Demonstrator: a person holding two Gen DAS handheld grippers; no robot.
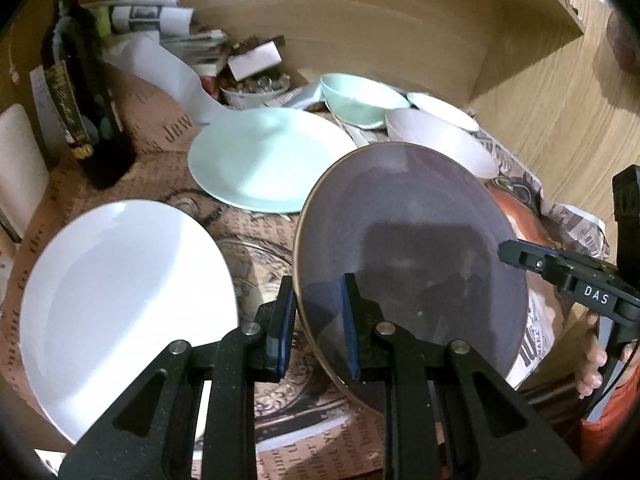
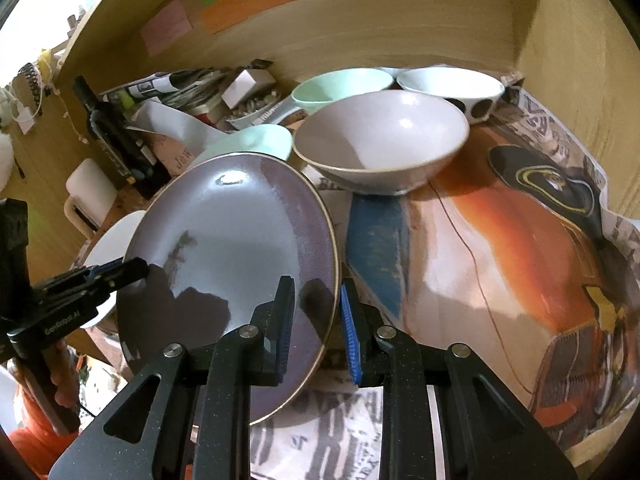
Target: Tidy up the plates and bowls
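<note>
Straddling the tilted purple plate (image 1: 408, 248) (glossy, gold-rimmed) — left gripper (image 1: 318, 320) and right gripper (image 2: 316, 322), fingers apart.

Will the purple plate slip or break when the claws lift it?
The purple plate looks glazed and shiny, so it may slide between the pads. It seems stiff ceramic, likely to chip if dropped. The left claw and right claw each straddle its thin rim, which probably steadies it.

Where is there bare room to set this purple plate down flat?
Best patch: the orange-printed newspaper right of the purple plate, in front of the lavender bowl. A narrower strip lies between the white plate and mint plate. The back, with bowls, bottle and clutter, is crowded.
</note>
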